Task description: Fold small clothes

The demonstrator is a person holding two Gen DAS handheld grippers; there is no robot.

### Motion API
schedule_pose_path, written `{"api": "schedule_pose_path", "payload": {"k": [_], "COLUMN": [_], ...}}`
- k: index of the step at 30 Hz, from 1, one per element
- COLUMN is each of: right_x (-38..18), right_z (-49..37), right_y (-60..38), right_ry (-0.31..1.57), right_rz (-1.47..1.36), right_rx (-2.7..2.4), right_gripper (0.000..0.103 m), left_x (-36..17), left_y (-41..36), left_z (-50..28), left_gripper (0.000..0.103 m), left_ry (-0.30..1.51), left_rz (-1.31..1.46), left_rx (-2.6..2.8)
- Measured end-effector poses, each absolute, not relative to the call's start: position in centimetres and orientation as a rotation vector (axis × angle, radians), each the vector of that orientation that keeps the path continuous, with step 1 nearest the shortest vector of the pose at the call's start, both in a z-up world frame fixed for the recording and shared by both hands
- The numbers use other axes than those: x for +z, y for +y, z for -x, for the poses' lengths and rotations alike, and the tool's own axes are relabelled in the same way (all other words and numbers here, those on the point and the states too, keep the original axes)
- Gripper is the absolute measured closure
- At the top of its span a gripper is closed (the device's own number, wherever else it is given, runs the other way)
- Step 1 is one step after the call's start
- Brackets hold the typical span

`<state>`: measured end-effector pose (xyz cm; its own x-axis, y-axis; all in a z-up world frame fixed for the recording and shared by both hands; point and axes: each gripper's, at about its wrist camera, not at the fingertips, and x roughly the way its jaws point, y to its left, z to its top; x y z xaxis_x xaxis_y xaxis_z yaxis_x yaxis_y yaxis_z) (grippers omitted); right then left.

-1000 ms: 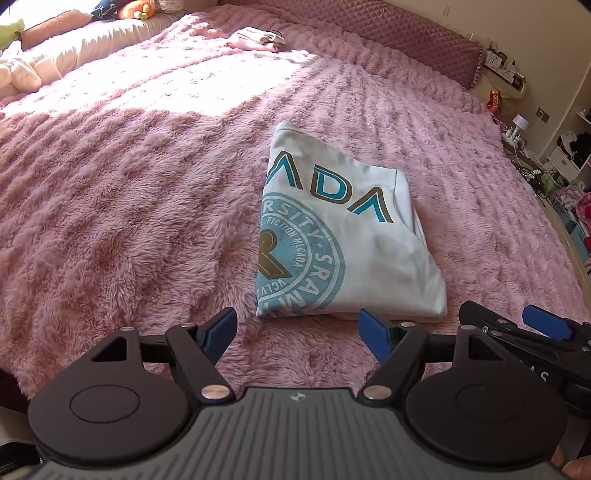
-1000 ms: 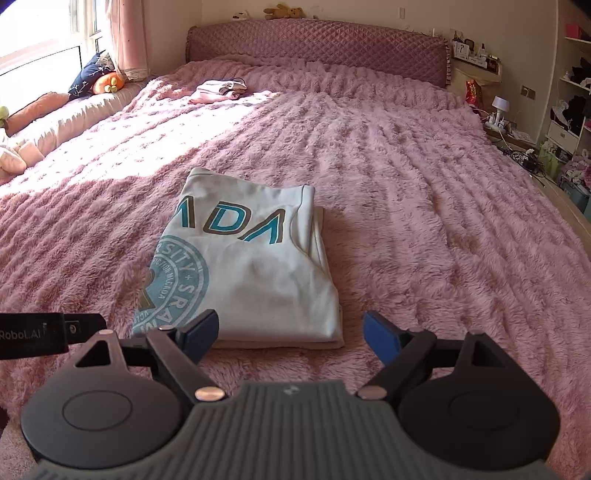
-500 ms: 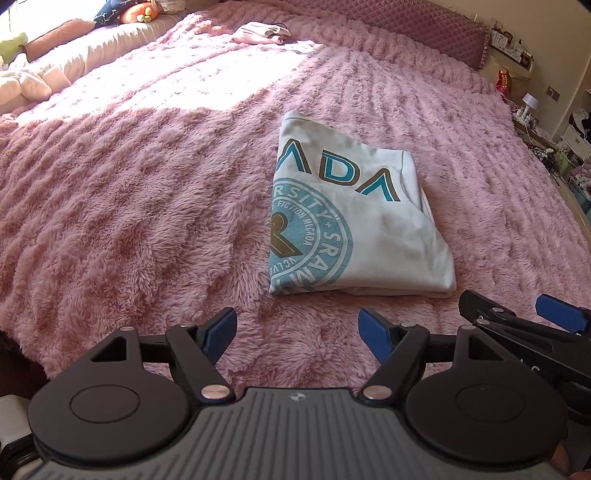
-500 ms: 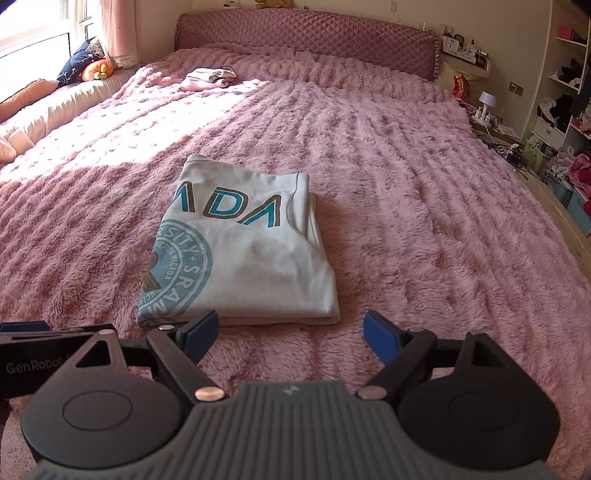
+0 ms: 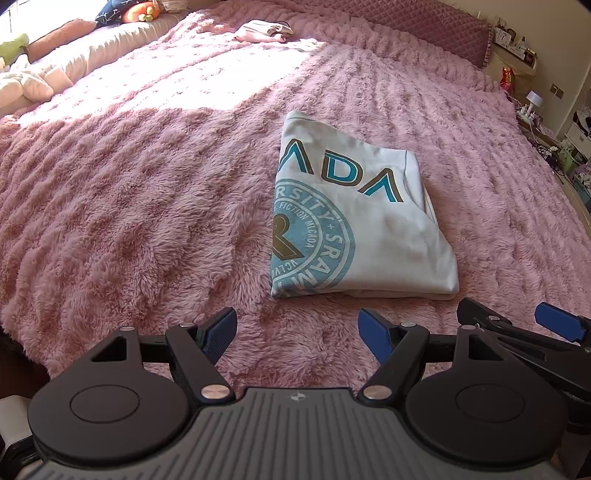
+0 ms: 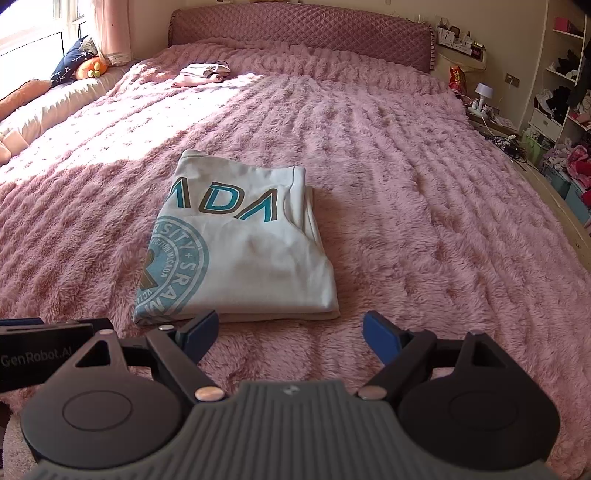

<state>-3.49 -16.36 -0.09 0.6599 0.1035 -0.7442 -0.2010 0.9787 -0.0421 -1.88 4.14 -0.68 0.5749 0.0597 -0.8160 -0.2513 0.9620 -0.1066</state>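
Observation:
A white T-shirt with a teal and brown print (image 5: pixel 354 225) lies folded into a compact rectangle on the pink fluffy bedspread (image 5: pixel 129 206). It also shows in the right wrist view (image 6: pixel 240 247). My left gripper (image 5: pixel 297 330) is open and empty, hovering just short of the shirt's near edge, to its left. My right gripper (image 6: pixel 290 332) is open and empty, just short of the shirt's near right corner. The right gripper also shows at the lower right of the left wrist view (image 5: pixel 517 325).
A small pile of pale clothes (image 6: pixel 203 72) lies far up the bed near the quilted headboard (image 6: pixel 303 33). Pillows and soft toys (image 6: pixel 88 66) line the left side by the window. A cluttered nightstand and shelves (image 6: pixel 554 110) stand to the right of the bed.
Both grippers have drawn back from the folded shirt and risen slightly, so the shirt sits farther ahead. Both stay open. The shirt has not moved.

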Motion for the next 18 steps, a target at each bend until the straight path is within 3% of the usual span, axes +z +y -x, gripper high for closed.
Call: {"api": "schedule_pose_path", "payload": {"k": [18], "right_x": [-0.14], "right_z": [3.36], "right_y": [-15.89], "right_ry": [0.826], "right_rz": [0.152], "right_rx": [0.175], "right_gripper": [0.022], "left_x": [-0.95], "left_y": [4.57], "left_z": [1.74], "left_gripper": [0.016], "left_ry": [0.965], "left_rz": [0.244], "left_rx": [0.175]}}
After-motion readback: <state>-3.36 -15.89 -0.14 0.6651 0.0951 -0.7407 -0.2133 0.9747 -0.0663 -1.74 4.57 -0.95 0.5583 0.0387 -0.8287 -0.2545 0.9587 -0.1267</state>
